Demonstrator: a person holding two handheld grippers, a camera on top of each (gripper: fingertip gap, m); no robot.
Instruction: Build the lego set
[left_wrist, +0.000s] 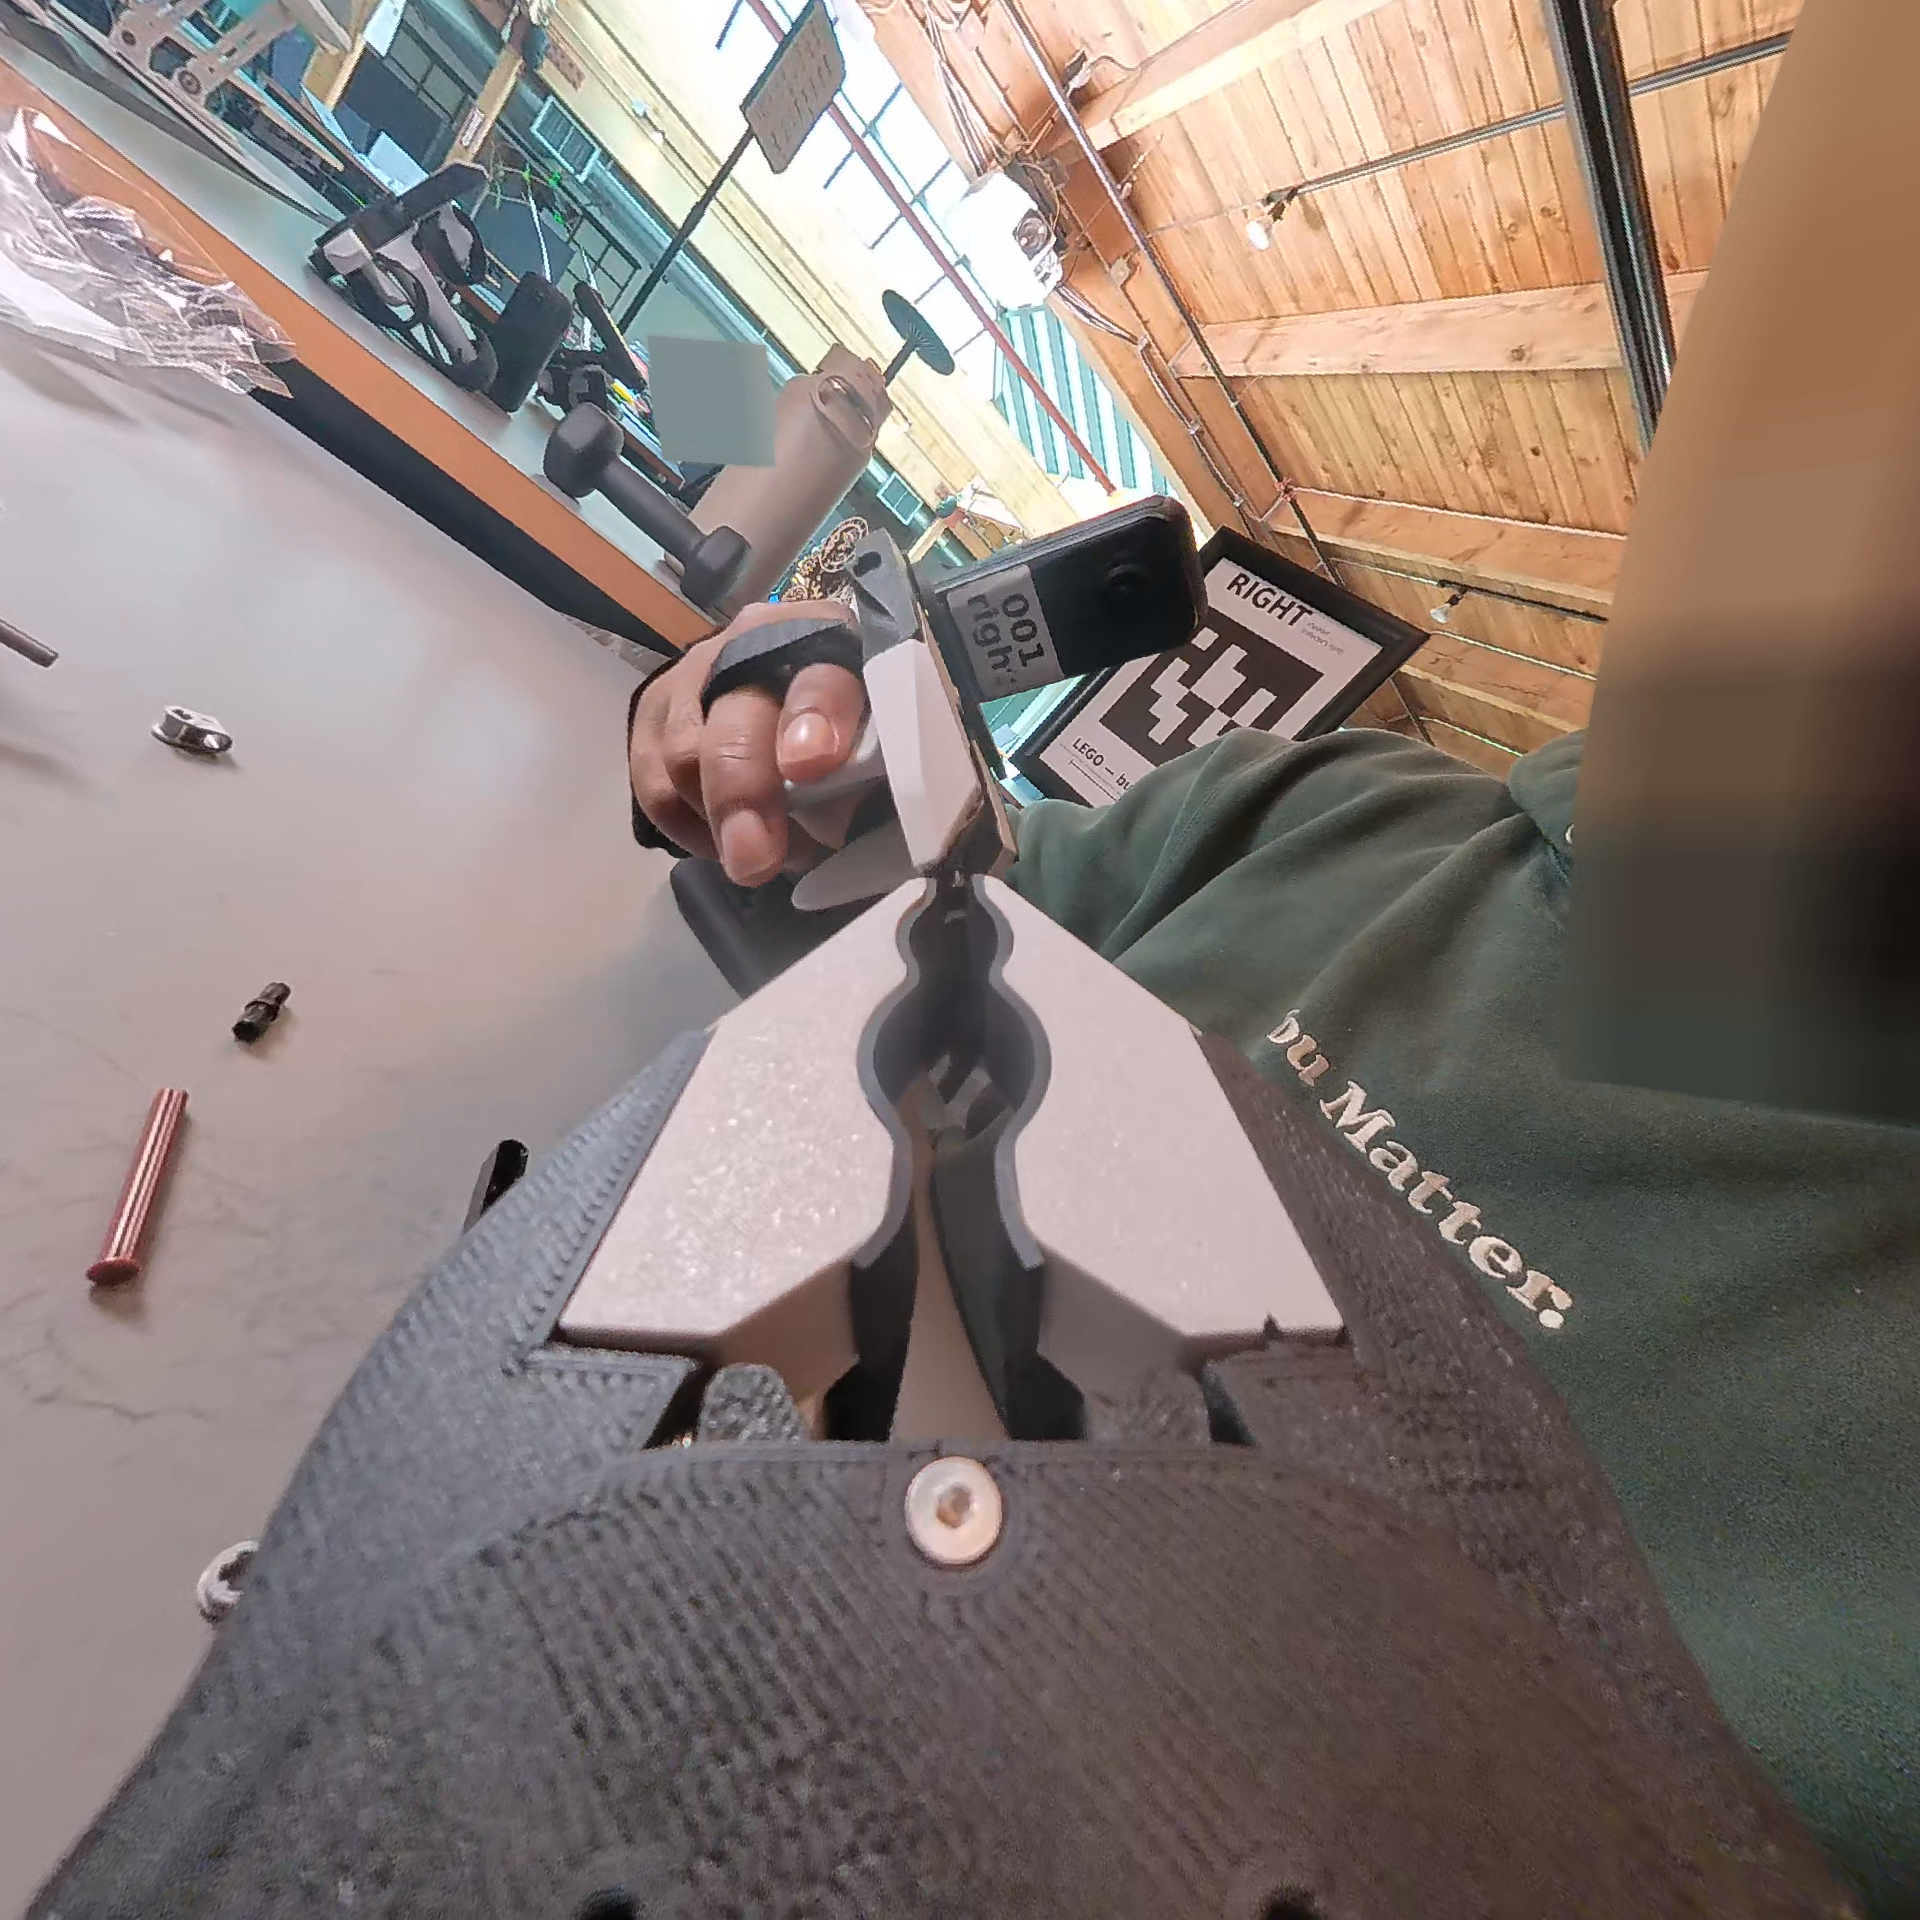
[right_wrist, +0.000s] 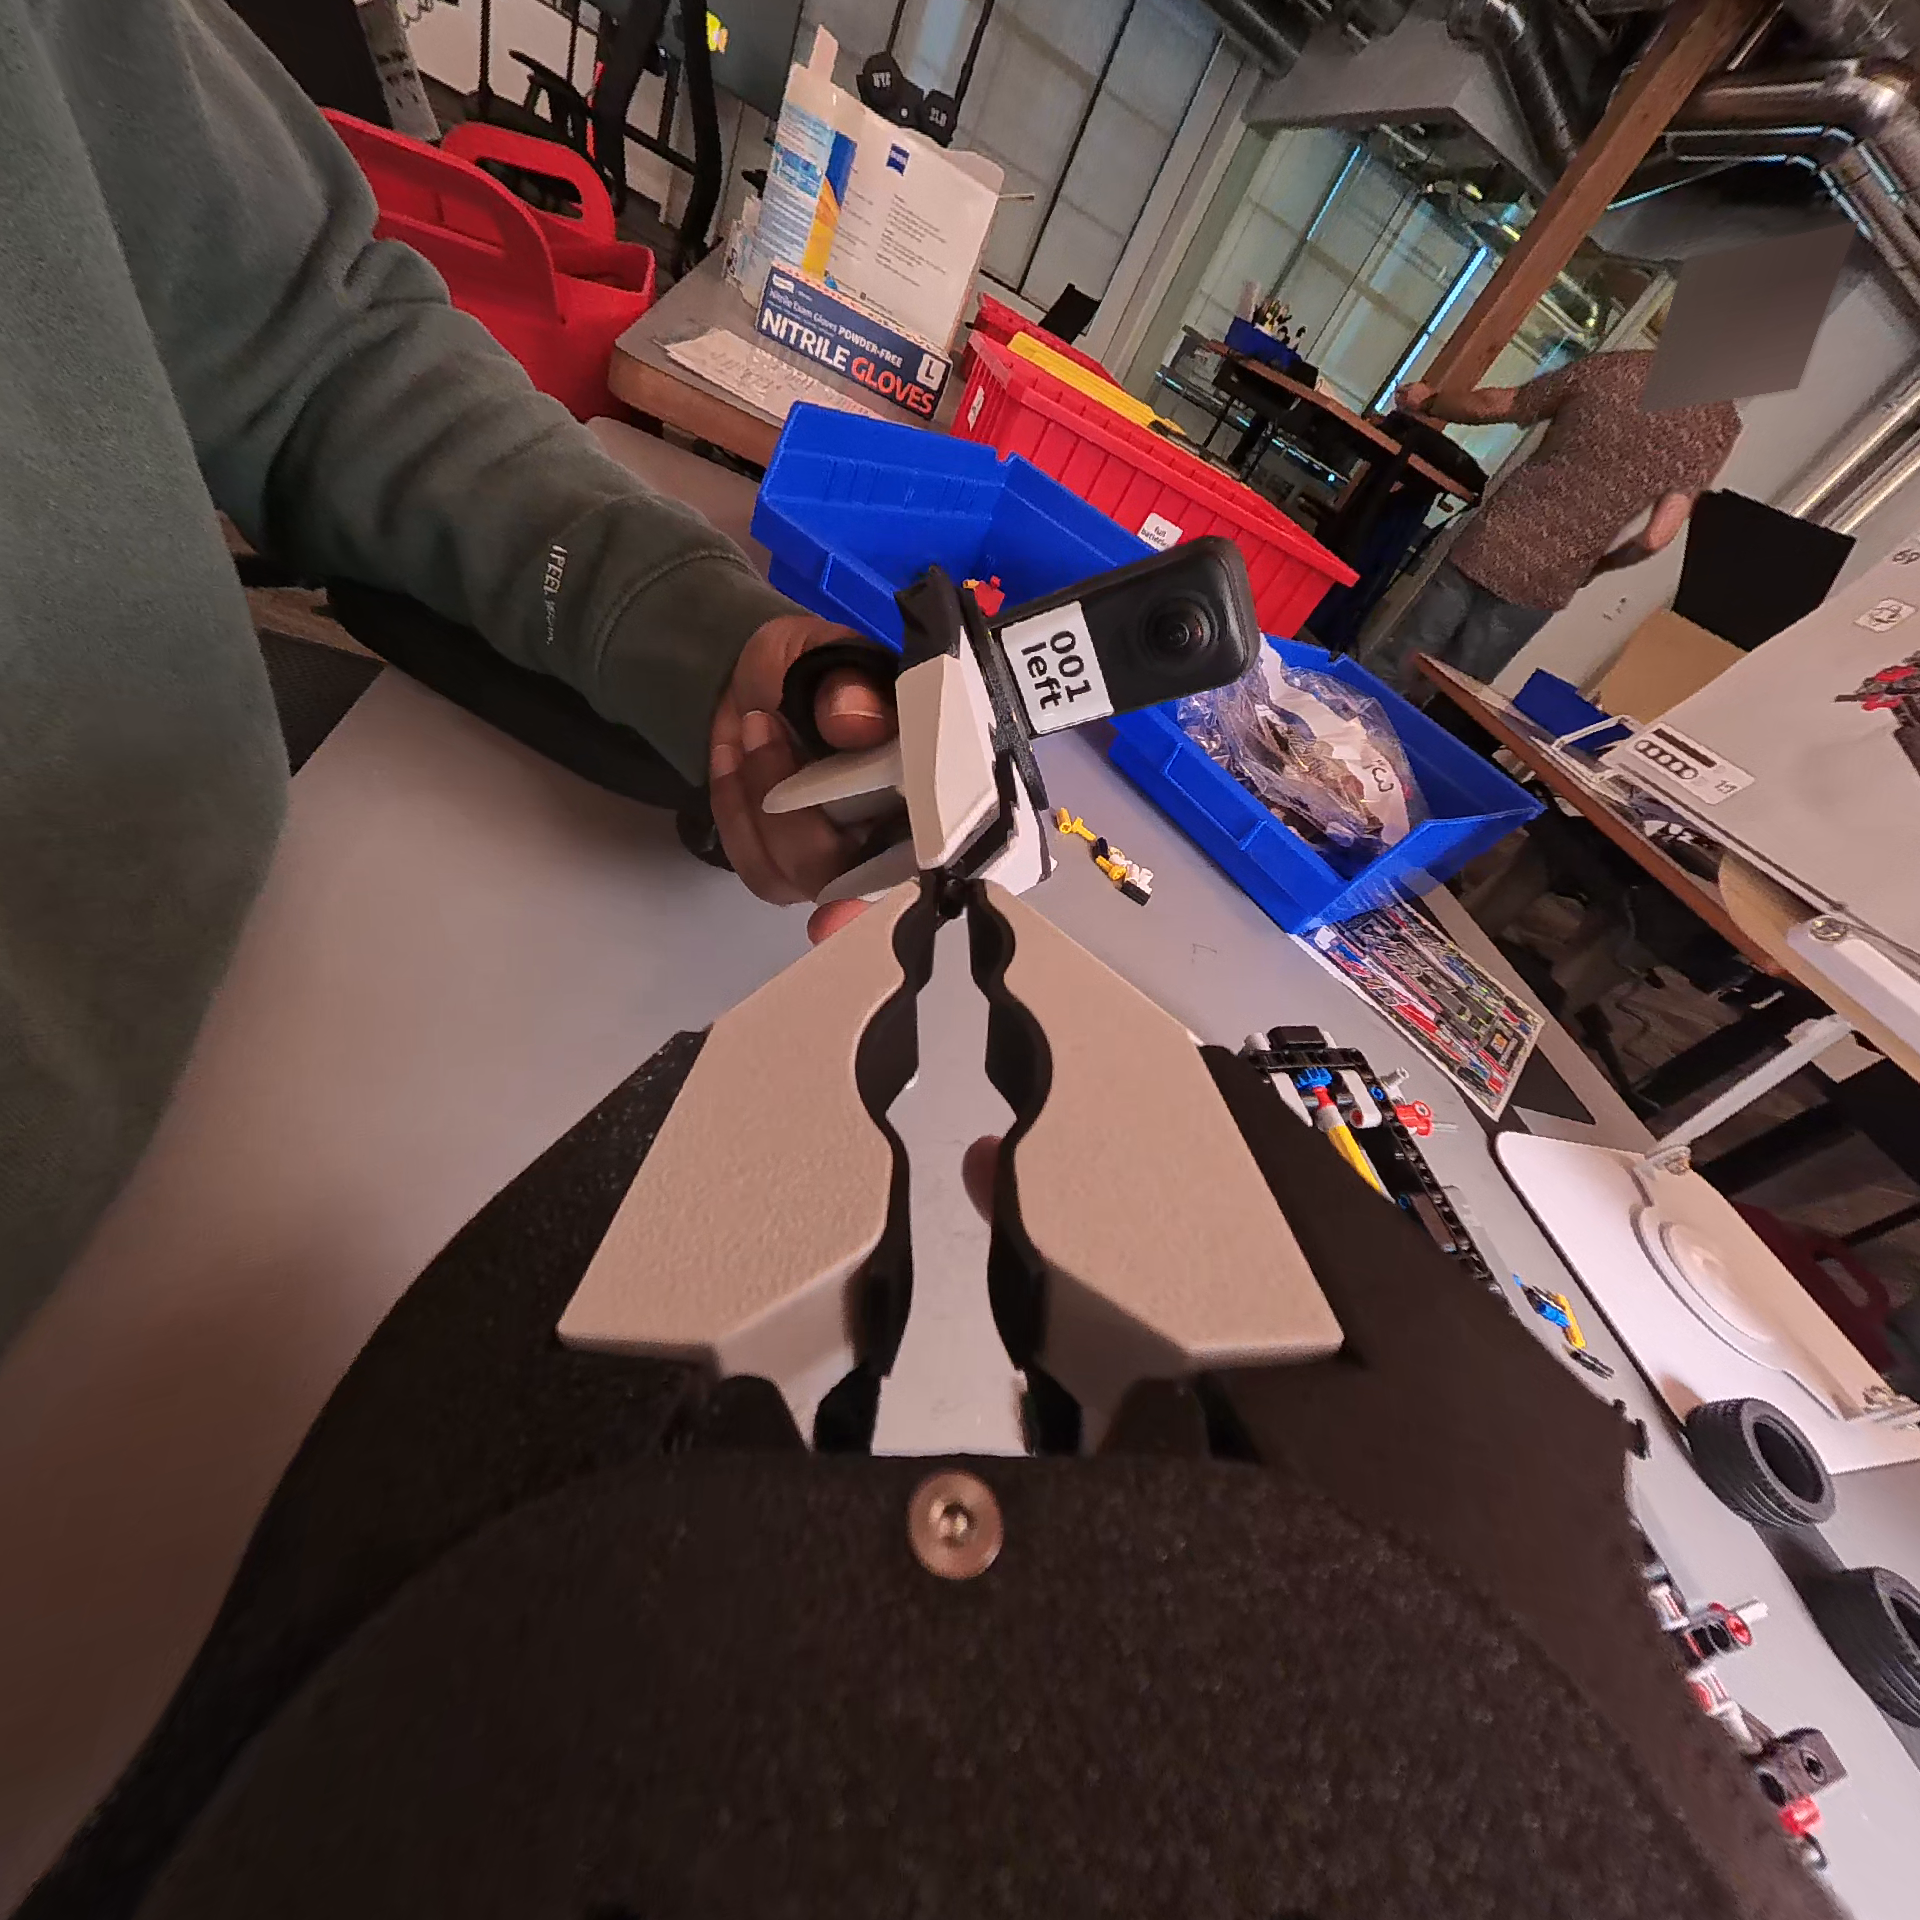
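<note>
Both grippers are held above the grey table (right_wrist: 468, 935), pointing at each other tip to tip. In the left wrist view my left gripper (left_wrist: 948, 896) has its fingers nearly together on a small black Lego piece (left_wrist: 951, 916), and the right gripper (left_wrist: 935, 769) meets it from beyond. In the right wrist view my right gripper (right_wrist: 948, 891) is pinched at its tips on the same small black piece (right_wrist: 948, 902), with the left gripper (right_wrist: 966, 810) just past it. The piece is mostly hidden by the fingertips. A part-built black Lego frame (right_wrist: 1382, 1132) lies on the table to the right.
A red axle (left_wrist: 140, 1184), a black pin (left_wrist: 260, 1010) and a grey connector (left_wrist: 192, 727) lie loose on the table. Two black tyres (right_wrist: 1761, 1460), a white tray (right_wrist: 1714, 1278), an instruction sheet (right_wrist: 1434, 997) and a blue bin of bagged parts (right_wrist: 1299, 769) sit to the right. My left and right fingertips are right by each other.
</note>
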